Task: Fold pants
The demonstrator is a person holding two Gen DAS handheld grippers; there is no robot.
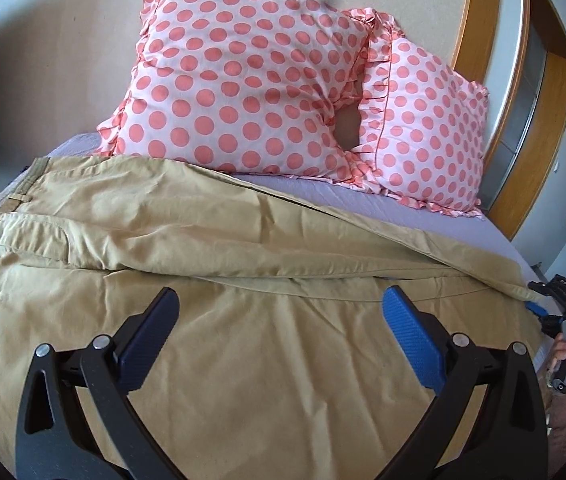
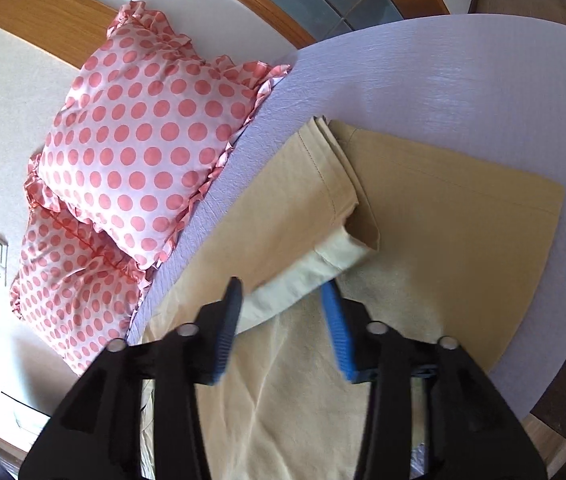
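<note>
Tan pants (image 1: 211, 248) lie spread on a lavender bed sheet (image 1: 363, 196), waistband at the left, legs running right. My left gripper (image 1: 281, 300) is open and empty, hovering over the near leg. In the right wrist view the pants (image 2: 443, 220) show their leg ends, with the upper leg's hem (image 2: 347, 208) folded over and slightly lifted. My right gripper (image 2: 283, 292) is open, with its fingers on either side of the pale turned-up cuff (image 2: 303, 280). The right gripper also shows at the right edge of the left wrist view (image 1: 555, 308).
Two pink polka-dot pillows (image 1: 251, 76) (image 2: 143, 140) lean against the beige wall behind the pants. A wooden frame (image 1: 479, 16) stands at the right. The sheet's far edge (image 2: 483, 60) lies beyond the leg ends.
</note>
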